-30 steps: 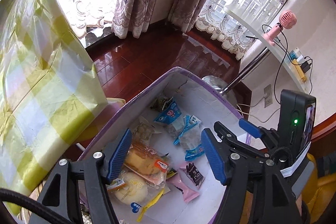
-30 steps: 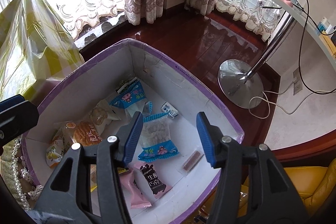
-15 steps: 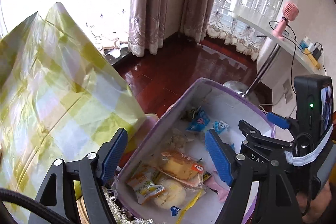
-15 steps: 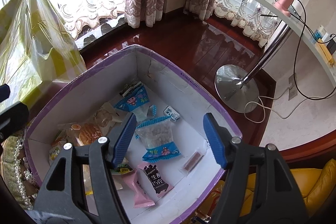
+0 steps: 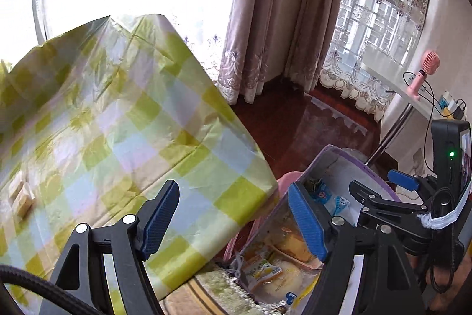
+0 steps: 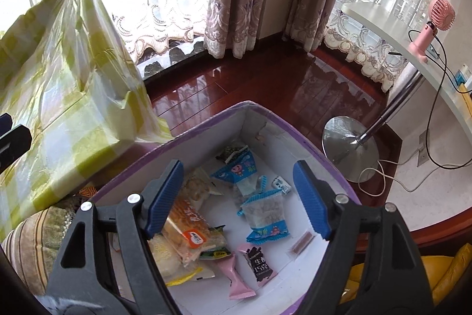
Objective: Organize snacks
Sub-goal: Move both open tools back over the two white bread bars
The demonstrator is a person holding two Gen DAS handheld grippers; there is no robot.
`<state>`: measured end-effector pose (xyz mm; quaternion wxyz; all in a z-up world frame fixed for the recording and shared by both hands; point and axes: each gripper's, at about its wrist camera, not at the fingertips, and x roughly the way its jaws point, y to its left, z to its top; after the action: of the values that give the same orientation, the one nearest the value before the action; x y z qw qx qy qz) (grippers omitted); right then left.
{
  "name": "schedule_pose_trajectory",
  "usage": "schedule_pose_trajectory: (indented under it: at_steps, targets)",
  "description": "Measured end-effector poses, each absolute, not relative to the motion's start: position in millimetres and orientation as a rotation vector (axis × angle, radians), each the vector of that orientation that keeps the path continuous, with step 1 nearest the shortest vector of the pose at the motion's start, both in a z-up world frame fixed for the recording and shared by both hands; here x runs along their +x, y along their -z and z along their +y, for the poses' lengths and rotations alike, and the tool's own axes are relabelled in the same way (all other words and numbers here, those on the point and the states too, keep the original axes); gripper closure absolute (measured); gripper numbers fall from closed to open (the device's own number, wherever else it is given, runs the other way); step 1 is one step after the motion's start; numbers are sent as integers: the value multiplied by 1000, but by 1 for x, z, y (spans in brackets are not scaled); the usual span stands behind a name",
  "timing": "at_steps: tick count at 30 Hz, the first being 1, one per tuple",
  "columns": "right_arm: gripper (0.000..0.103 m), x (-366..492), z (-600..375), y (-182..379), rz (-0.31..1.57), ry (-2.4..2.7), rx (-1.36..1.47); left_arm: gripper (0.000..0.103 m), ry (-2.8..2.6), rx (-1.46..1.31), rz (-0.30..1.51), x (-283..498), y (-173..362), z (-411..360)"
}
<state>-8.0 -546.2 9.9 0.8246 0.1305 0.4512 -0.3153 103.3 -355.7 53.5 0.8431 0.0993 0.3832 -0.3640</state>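
**Both tongs empty above the snack box**

My right gripper [image 6: 237, 197] hangs over the purple-rimmed box [image 6: 309, 149]; its jaws have just been opening and stand spread with nothing between them. The box's far corner and right wall are clear of other things, with bare dark wood floor [image 6: 265, 84] beyond. Its left rim runs close against the checked tablecloth [image 6: 73, 96], so little room there.

My left gripper [image 5: 233, 214] is spread too and holds nothing; its right finger crosses the box's near-left rim, its left finger sits over the cloth.

Snacks lie loose on the box floor: blue packets [image 6: 265, 214], a bread packet [image 6: 185, 229], a pink wrapped sweet [image 6: 236, 276], a black chocolate packet [image 6: 259, 262], a small brown bar [image 6: 301, 241]. My fingers hide the near-left packets; print is mostly unreadable. Two pale blocks [image 5: 20, 194] on the cloth are too blurred to name.

Versus a second ago: the left view has swung from the box onto the cloth.
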Motion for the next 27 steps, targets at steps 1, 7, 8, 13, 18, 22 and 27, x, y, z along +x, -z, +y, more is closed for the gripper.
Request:
schedule_pose_trajectory:
  at_steps: [1,7,8,13,18,22,27]
  targets:
    - [22,-4,-541,-10,958,656,275,26,752,201,806,108,-54,-349]
    - [22,19,-515,-14,943,556,280,26,662,140,814,137,-54,-301]
    - [22,22,-512,-14,942,543,280,26,645,133,820,141,-52,-293]
    - [22,42,-490,-18,947,493,251,26,558,67,836,165,-47,-251]
    - [22,64,-466,-22,938,444,223,26,454,1,851,191,-39,-208]
    - [22,82,-447,-27,924,399,206,26,344,-68,862,214,-32,-166]
    - [22,104,-425,-31,922,347,191,26,261,-123,864,240,-22,-115]
